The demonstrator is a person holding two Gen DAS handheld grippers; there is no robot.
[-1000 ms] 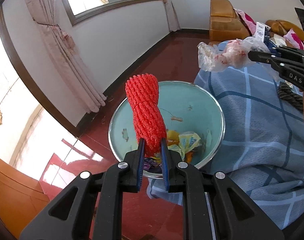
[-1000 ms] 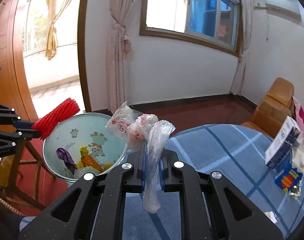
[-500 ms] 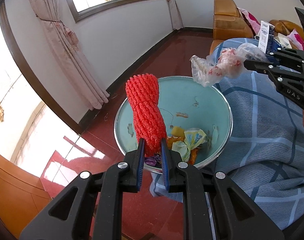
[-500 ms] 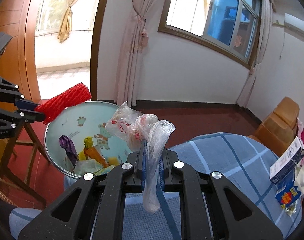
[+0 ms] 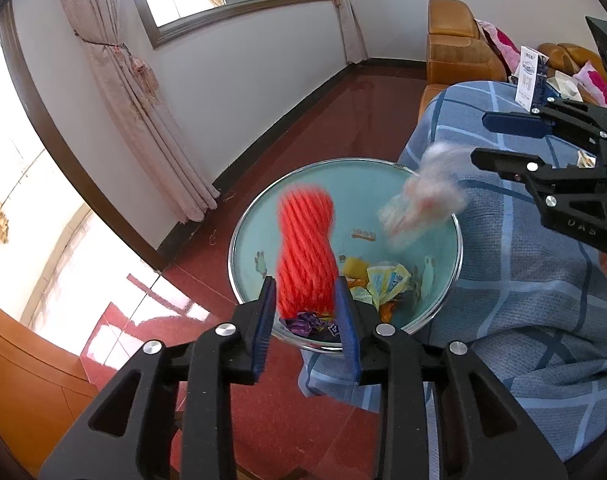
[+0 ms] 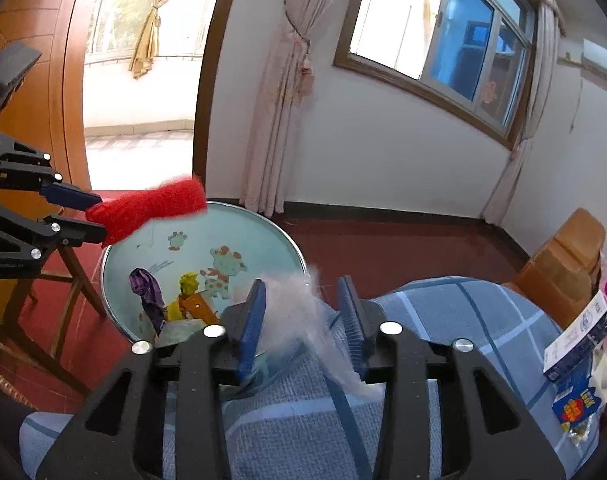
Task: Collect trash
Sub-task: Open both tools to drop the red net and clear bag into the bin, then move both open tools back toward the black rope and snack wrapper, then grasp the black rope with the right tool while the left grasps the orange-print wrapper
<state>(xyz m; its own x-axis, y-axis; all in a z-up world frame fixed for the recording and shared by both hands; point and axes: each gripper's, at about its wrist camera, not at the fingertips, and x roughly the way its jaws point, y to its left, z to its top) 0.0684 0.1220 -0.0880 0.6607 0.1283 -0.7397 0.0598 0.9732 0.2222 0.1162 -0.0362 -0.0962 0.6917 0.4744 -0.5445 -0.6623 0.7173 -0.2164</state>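
A round teal trash bin (image 5: 243,256) with a metal rim holds several wrappers; it also shows in the right wrist view (image 6: 271,236). My left gripper (image 5: 306,316) is open, and the red foam net (image 5: 305,256) sits blurred between its jaws above the bin; the net also shows in the right wrist view (image 6: 151,210). My right gripper (image 6: 301,316) is open, and the clear plastic bag (image 6: 303,312) is blurred between its jaws. In the left wrist view the bag (image 5: 421,204) hangs over the bin's right rim, below the right gripper (image 5: 481,138).
A table with a blue checked cloth (image 6: 443,320) stands beside the bin, with a milk carton (image 6: 579,336) and a blue snack packet (image 6: 575,404) on it. A brown sofa (image 5: 455,52) is behind. A wooden chair (image 6: 71,272) stands left of the bin.
Both grippers have opened. The red net and the plastic bag are blurred and dropping toward the bin. The right gripper has moved closer over the bin's rim.
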